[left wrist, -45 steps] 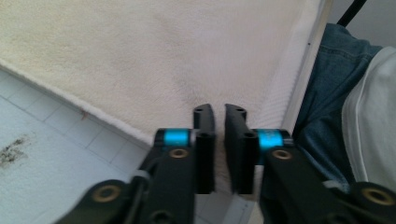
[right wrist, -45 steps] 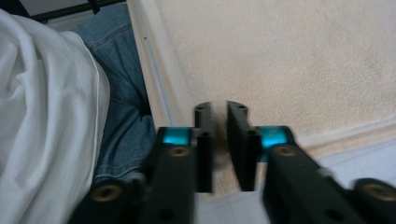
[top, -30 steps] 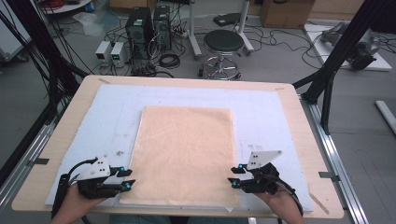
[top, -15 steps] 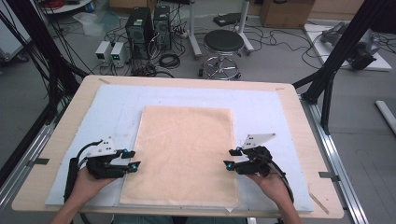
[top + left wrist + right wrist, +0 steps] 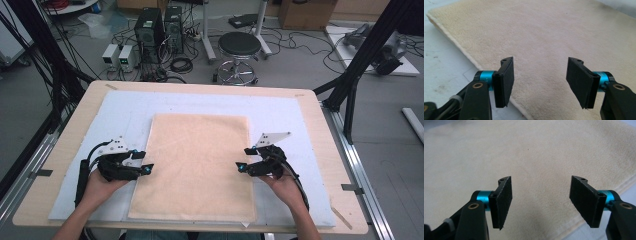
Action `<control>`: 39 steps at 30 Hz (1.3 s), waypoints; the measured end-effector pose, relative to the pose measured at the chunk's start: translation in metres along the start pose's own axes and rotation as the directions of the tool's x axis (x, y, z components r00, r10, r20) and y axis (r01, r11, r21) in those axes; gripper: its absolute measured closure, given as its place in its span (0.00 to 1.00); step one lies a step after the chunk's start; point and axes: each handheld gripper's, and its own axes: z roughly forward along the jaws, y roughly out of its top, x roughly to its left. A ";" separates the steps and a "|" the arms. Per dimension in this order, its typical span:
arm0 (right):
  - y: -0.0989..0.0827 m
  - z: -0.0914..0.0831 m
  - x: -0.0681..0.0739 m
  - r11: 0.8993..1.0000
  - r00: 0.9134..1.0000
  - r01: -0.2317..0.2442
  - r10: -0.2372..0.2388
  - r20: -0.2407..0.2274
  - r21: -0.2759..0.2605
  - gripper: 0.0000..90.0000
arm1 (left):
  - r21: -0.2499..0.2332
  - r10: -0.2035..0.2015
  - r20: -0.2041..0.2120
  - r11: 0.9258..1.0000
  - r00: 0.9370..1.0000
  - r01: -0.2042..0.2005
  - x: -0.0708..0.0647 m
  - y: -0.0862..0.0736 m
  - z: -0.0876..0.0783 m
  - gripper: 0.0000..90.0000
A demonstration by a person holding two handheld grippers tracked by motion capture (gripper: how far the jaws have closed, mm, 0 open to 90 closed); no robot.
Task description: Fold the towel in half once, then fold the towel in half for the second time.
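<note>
Beyond the tongs, past the counter (image 5: pixel 65 150), a black stool (image 5: pixel 241 47), two computer towers (image 5: pixel 161 22) and cables on the floor (image 5: pixel 295 65)

Beyond the left gripper (image 5: pixel 540 83), the towel (image 5: pixel 549 37) runs off the frame's top edge — its far corners cut away, its distant weave blurred.
</note>
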 end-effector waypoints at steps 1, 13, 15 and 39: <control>0.002 0.001 0.000 1.000 1.000 0.001 -0.001 0.005 0.000 0.36 | 0.004 0.006 0.003 1.000 1.000 -0.006 0.001 0.000 0.000 0.43; 0.027 0.013 -0.006 1.000 1.000 0.027 -0.027 0.000 0.010 0.32 | 0.007 -0.020 0.005 1.000 1.000 0.020 0.013 0.018 0.003 0.42; 0.029 0.015 -0.007 0.999 1.000 0.029 -0.029 0.001 0.012 0.32 | -0.005 -0.023 0.003 1.000 1.000 0.023 0.016 0.022 0.003 0.41; 0.061 0.012 -0.072 0.999 0.995 -0.039 0.038 0.089 0.010 0.32 | -0.007 -0.139 -0.111 0.990 0.984 0.139 0.087 0.067 0.029 0.43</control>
